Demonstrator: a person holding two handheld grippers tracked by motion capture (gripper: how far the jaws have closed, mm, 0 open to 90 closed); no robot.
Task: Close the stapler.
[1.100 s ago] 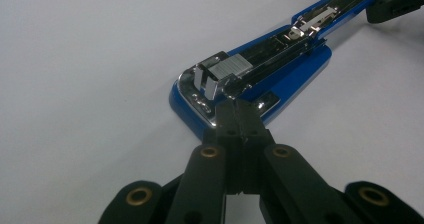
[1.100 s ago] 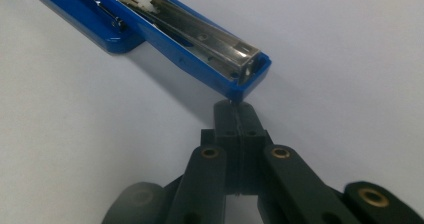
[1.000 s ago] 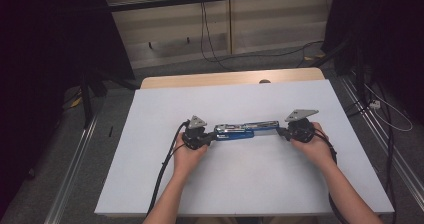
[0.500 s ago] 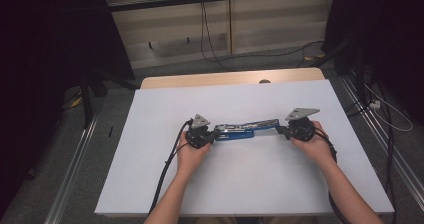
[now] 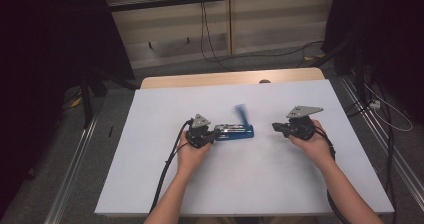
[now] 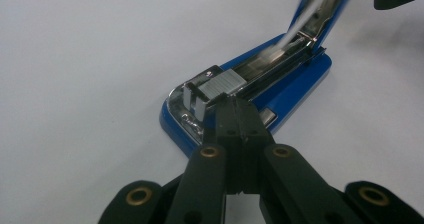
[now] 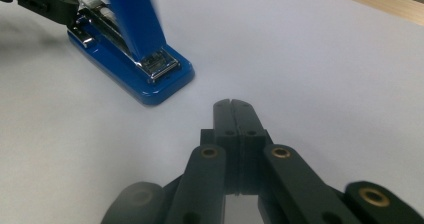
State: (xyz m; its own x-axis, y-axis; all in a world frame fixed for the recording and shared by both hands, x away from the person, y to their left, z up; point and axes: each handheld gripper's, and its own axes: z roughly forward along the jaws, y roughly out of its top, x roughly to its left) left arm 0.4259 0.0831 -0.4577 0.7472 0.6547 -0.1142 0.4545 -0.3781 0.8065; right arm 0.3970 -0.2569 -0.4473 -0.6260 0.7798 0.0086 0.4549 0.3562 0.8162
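Claw (image 6: 235,104), matte black, pressed shut against glossy blue stapler (image 6: 280,84).

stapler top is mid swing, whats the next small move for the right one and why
Probably wait, then bring the right hand-held gripper back to the stapler. Its jaws are shut and apart from it, the top arm is blurred upright, and the left hand-held gripper presses the other end.

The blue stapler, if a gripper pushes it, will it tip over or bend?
Probably neither. The blue stapler rests on a wide flat base, so a push should slide it on the smooth white table, not tip it. Its metal and hard body look stiff. But its top arm is swung up and blurred, so that hinged part likely flaps when nudged.
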